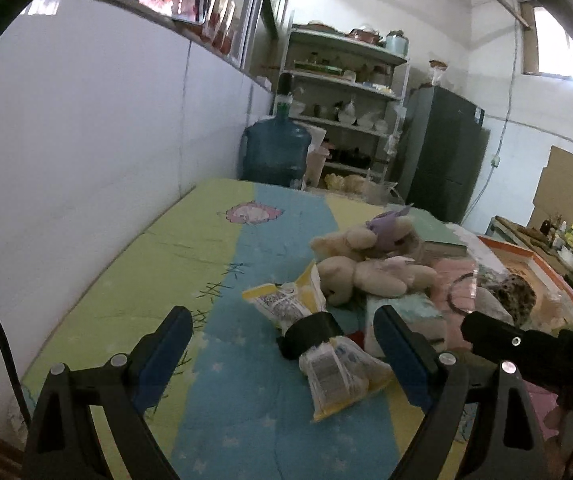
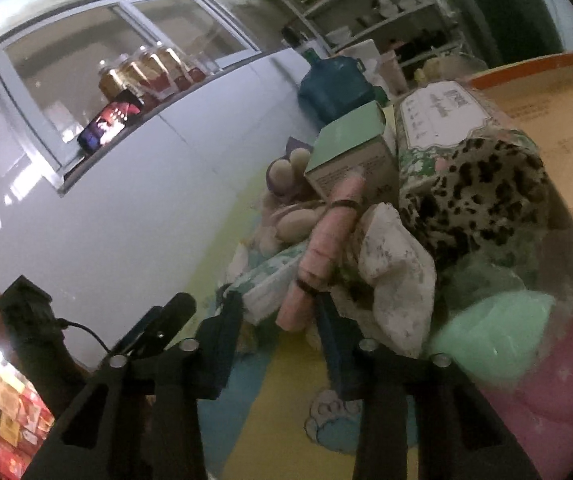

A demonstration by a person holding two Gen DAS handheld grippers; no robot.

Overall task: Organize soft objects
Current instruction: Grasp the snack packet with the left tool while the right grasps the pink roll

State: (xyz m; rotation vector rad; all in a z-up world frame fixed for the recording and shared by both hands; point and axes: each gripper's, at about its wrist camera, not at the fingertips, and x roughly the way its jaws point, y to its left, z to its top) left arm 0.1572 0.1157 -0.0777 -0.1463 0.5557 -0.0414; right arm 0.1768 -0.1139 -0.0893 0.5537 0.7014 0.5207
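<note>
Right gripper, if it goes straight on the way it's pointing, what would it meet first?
Most likely the pink rolled cloth. Its near end already sits between the tips of the right gripper, whose jaws are partly open. The white speckled cloth lies just beside it; depth is hard to judge.

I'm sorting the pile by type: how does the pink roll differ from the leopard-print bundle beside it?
The pink roll is a slim, plain-coloured cylinder; the leopard-print bundle is much fatter and spotted black on cream. The pink roll has dark bands around it; no bands show on the leopard-print bundle. The pink roll lies nearer the right gripper; the bundle sits further right. Both look like soft rolled fabric in the same heap.
</note>
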